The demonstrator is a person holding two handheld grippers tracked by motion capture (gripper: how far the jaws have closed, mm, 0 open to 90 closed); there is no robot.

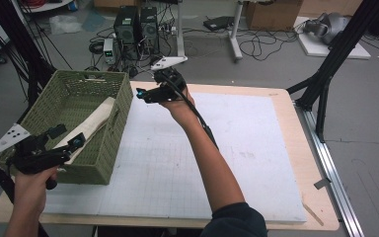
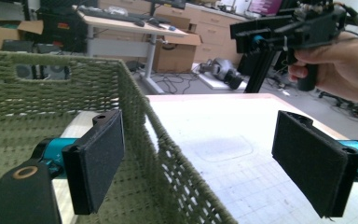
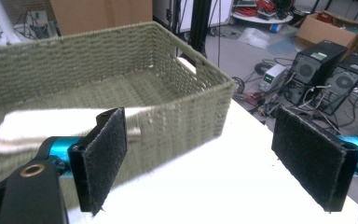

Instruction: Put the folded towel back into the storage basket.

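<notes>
Woven basket flanked by left gripper and right gripper, jaws apart.

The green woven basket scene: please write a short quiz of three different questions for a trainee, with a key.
1. True or false: the folded cream cloth lies inside the green woven basket.
2. Which gripper has its jaws on both sides of the basket wall: A the left gripper, B the right gripper?
3. Fill in: both grippers are ____ and hold nothing.

Key: 1 true; 2 A; 3 open.
</notes>
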